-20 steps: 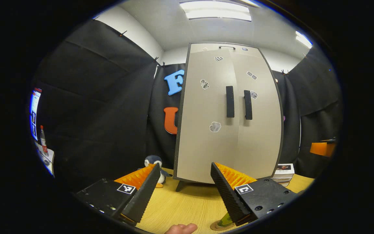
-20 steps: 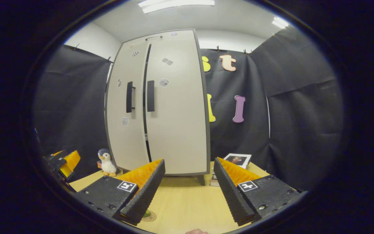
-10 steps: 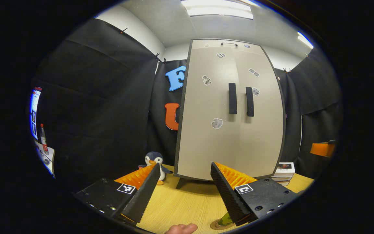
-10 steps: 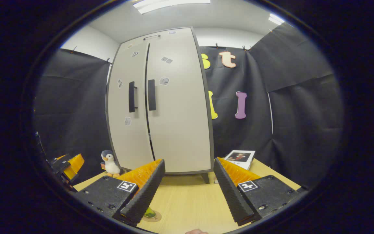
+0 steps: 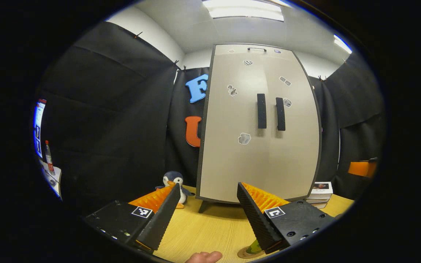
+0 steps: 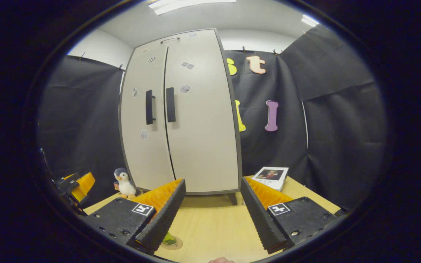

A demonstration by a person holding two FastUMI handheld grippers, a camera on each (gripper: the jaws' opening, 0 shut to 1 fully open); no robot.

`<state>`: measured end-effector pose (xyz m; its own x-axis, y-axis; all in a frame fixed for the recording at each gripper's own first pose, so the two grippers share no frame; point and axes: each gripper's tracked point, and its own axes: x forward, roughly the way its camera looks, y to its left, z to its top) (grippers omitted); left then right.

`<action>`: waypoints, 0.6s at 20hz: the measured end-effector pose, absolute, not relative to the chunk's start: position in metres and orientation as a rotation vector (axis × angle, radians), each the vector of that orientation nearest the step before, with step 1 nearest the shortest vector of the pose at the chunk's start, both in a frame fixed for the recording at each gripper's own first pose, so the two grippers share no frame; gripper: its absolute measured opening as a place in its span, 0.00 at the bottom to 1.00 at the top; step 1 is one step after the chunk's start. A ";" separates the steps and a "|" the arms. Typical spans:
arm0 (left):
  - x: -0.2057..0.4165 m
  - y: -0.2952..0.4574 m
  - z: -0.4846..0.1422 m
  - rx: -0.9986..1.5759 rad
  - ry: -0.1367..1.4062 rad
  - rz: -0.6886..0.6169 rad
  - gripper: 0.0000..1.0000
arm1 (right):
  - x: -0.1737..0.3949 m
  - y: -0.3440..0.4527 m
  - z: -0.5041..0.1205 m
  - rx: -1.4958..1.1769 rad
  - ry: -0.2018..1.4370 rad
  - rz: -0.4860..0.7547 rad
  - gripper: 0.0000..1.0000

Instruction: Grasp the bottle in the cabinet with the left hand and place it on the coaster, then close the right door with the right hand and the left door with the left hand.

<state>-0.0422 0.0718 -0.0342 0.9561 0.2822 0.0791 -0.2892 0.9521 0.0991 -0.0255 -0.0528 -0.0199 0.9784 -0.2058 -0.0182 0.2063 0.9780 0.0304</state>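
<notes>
The tall beige cabinet [image 5: 258,146] stands on the wooden table [image 5: 210,226] with both doors shut and two dark handles [image 5: 261,110] side by side. My left gripper [image 5: 208,188] is open, well short of the cabinet, with nothing between its fingers. Low beside its right finger lies the round coaster [image 5: 244,254] with the bottle's green base [image 5: 256,247] on it, mostly hidden. My right gripper [image 6: 213,181] is open too, facing the cabinet [image 6: 196,128]. The coaster [image 6: 175,244] and bottle [image 6: 167,239] peek out by its left finger.
A penguin toy [image 5: 174,180] stands left of the cabinet's foot. A stack of books [image 6: 272,174] lies to its right. The left gripper [image 6: 77,184] shows at the far left of the right gripper view. A person's fingertip [image 5: 205,256] shows at the bottom edge.
The dark seam between the two doors has narrowed in the right gripper view. Both views have shifted only slightly, and both grippers stay open.
</notes>
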 end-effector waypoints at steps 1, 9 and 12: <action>-0.041 0.070 -0.035 0.111 -0.064 0.286 0.95 | -0.025 -0.054 -0.019 0.033 0.013 -0.209 0.99; -0.035 0.068 -0.035 0.110 -0.068 0.276 0.95 | -0.019 -0.055 -0.019 0.037 0.012 -0.208 0.99; -0.033 0.069 -0.034 0.112 -0.073 0.281 0.95 | -0.015 -0.056 -0.018 0.037 0.014 -0.206 0.99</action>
